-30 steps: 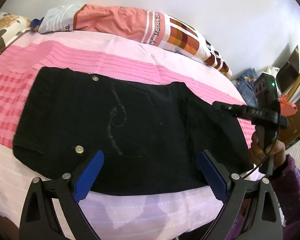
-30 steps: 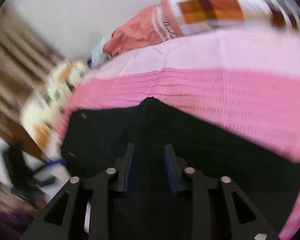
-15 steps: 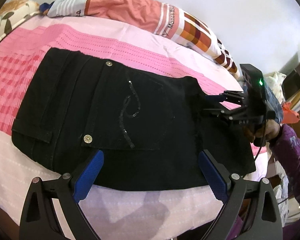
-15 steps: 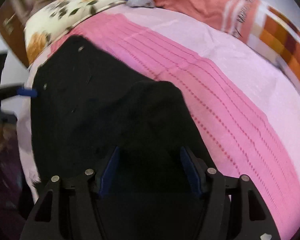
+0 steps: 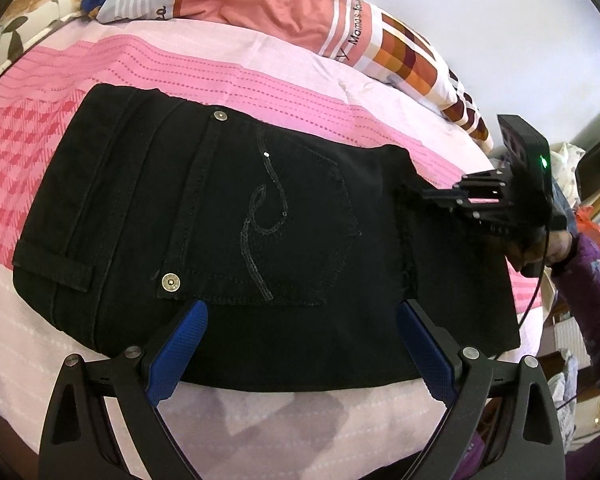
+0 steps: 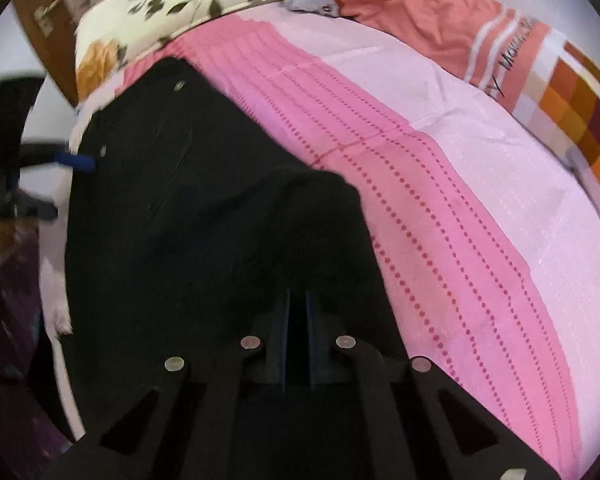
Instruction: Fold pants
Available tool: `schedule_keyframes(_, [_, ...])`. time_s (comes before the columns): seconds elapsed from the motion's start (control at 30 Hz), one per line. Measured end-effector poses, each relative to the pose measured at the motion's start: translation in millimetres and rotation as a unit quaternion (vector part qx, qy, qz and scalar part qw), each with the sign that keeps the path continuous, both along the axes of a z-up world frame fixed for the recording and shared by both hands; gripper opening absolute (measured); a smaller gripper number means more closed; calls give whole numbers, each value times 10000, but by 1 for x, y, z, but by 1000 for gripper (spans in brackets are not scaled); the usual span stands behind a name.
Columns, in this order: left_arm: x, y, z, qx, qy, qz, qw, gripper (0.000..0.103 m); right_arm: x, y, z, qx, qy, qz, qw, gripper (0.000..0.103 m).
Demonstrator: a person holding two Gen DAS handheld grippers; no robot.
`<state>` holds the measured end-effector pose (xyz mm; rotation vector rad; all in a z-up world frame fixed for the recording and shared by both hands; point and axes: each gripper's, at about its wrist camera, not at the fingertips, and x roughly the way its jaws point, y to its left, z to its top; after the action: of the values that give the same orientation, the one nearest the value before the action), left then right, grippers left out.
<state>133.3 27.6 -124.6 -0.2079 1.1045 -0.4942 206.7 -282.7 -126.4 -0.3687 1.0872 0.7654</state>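
Pants (image 5: pixel 260 248) flat on bed (image 5: pixel 280 92), partly folded; right gripper (image 6: pixel 298 312) just clenched on cloth edge; left gripper (image 5: pixel 300 344) spread, empty; risk: thin pinch slips, fold collapses.

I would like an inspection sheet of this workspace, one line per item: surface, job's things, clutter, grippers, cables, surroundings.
Surface: pink bedsheet, striped and checked.
Job's things: black pants folded, flat, back pocket up.
Clutter: orange patterned quilt and floral pillow along the far edge.
Grippers: left gripper open over the pants' near edge; right gripper has just been closing, shut on the pants' fabric.
Cables: black cable hanging from the right gripper.
Surroundings: white wall; clothes pile at right.
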Motion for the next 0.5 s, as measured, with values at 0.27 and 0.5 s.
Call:
schedule_keyframes(0.27, [0, -8, 0, 83, 50, -47, 9999, 95, 7, -3, -5, 603, 303, -130, 9976, 43])
schedule_keyframes(0.5, [2, -10, -1, 51, 115, -4, 9999, 95, -7, 12, -5, 368, 270, 182, 9988, 16])
